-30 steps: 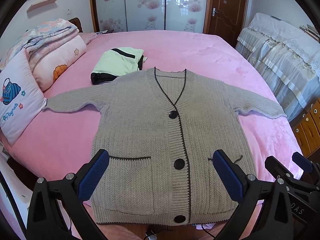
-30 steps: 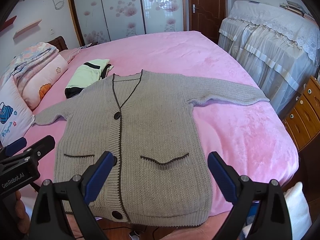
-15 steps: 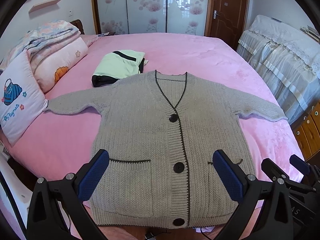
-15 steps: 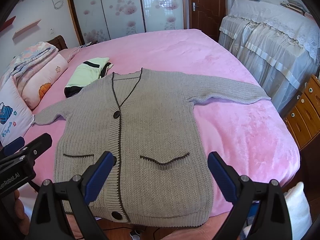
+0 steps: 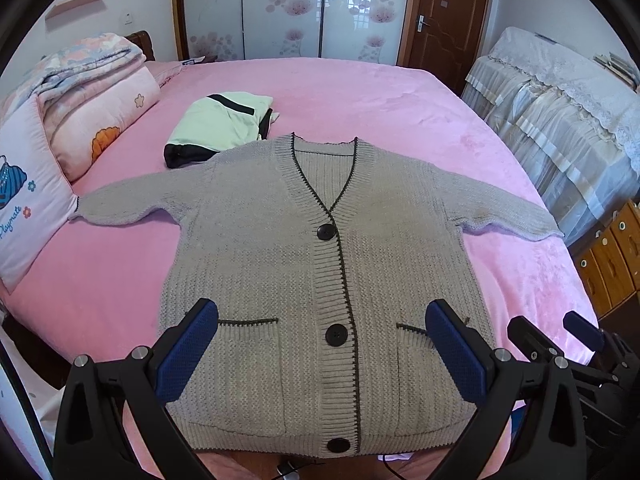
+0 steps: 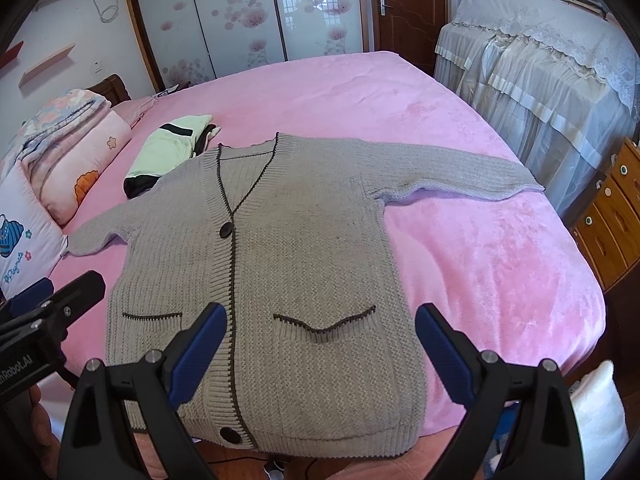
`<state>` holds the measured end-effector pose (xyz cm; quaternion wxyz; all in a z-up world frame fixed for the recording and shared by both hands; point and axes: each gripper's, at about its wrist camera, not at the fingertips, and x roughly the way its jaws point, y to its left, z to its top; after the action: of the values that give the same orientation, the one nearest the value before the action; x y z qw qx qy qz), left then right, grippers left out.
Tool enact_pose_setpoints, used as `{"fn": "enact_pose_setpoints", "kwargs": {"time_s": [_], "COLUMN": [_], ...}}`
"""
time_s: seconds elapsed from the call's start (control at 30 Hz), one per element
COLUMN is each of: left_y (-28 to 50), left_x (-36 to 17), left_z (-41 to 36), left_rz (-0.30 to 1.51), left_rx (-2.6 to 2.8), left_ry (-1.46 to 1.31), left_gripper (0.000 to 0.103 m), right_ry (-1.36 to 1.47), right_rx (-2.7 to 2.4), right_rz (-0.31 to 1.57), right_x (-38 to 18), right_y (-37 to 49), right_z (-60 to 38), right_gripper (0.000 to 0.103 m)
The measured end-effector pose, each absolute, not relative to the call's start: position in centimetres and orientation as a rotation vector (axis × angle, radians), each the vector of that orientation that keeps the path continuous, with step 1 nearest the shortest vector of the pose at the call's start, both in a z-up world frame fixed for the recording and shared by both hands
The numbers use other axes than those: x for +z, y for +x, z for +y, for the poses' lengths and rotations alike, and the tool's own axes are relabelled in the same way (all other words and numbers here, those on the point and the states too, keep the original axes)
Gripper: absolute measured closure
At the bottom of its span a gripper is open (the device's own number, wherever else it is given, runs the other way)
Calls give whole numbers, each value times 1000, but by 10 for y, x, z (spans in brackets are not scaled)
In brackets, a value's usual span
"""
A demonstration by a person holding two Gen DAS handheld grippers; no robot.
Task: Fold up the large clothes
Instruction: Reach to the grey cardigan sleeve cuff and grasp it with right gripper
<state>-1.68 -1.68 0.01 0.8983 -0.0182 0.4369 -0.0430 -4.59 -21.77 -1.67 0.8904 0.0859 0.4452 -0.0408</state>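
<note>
Grey cardigan – one, three buttons | left gripper, right gripper – both wide

A bedroom in a home.

A wide bed with a pink plush cover fills the room, with a pillow and folded quilts stacked at its left side by a wooden headboard. Behind it stands a wardrobe with frosted sliding doors printed with flowers, and next to that a brown wooden door. At right, furniture sits under a lace dust cover, beside a wooden drawer chest. A small shelf hangs on the wall.
</note>
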Motion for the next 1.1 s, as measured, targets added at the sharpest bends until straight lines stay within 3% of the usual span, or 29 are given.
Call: {"fn": "enact_pose_setpoints", "kwargs": {"time_s": [0.47, 0.67, 1.1], "left_y": [16, 32, 103], "left_x": [-2, 13, 34], "left_z": [-33, -69, -156], "left_rz": [893, 810, 850], "left_rx": [-21, -32, -238], "left_ry": [14, 109, 84], "left_gripper": [0, 0, 0], "right_ry": [173, 187, 227], "right_rx": [-87, -88, -117], "right_rz": [893, 890, 753], "right_x": [-21, -19, 34], "right_y": [-29, -9, 27], "right_z": [-249, -276, -359], "right_gripper": [7, 7, 7]}}
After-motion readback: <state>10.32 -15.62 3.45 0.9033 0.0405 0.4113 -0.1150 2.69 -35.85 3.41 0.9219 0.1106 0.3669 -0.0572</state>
